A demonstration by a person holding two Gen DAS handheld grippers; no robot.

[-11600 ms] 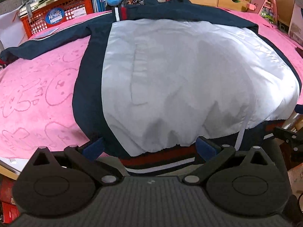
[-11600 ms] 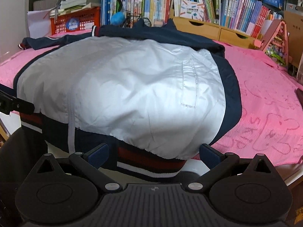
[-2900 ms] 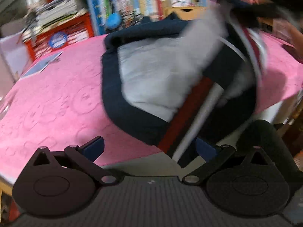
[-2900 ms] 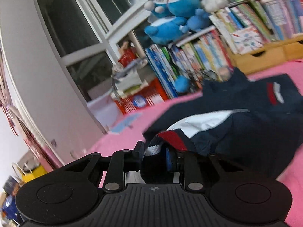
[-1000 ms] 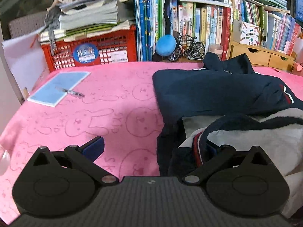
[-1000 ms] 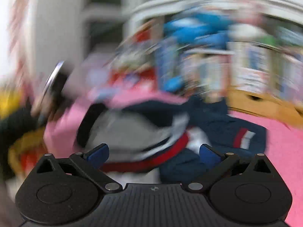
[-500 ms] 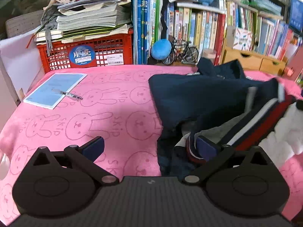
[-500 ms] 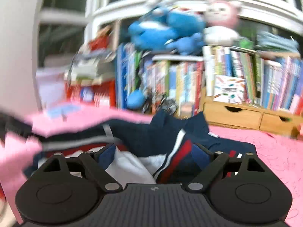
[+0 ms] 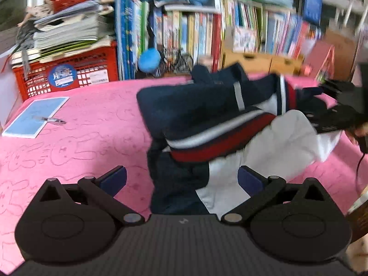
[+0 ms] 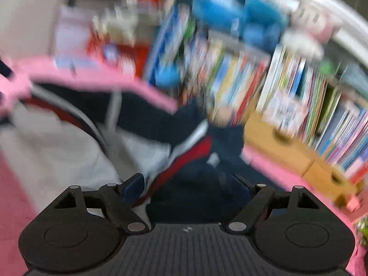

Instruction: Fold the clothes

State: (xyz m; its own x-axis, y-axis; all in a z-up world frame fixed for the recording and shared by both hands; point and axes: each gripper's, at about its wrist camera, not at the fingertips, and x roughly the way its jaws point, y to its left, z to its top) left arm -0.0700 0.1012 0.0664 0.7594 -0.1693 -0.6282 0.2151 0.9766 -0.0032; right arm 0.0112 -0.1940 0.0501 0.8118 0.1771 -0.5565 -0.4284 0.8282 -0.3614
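Navy jacket [image 9: 188, 110] with white lining and red-white hem, bunched on the pink desk cloth [image 9: 87, 138] at about 2 o'clock of the left gripper [image 9: 181, 179]. Left fingers wide open, gripping nothing. Right gripper [image 10: 188, 184] closing over the hem, pads not yet pressing. Blue notebook [image 9: 34, 117] with pen at 10 o'clock.

Left gripper [image 9: 181, 179] jaws wide apart; right gripper [image 10: 191, 184] jaws closing (picture blurred).
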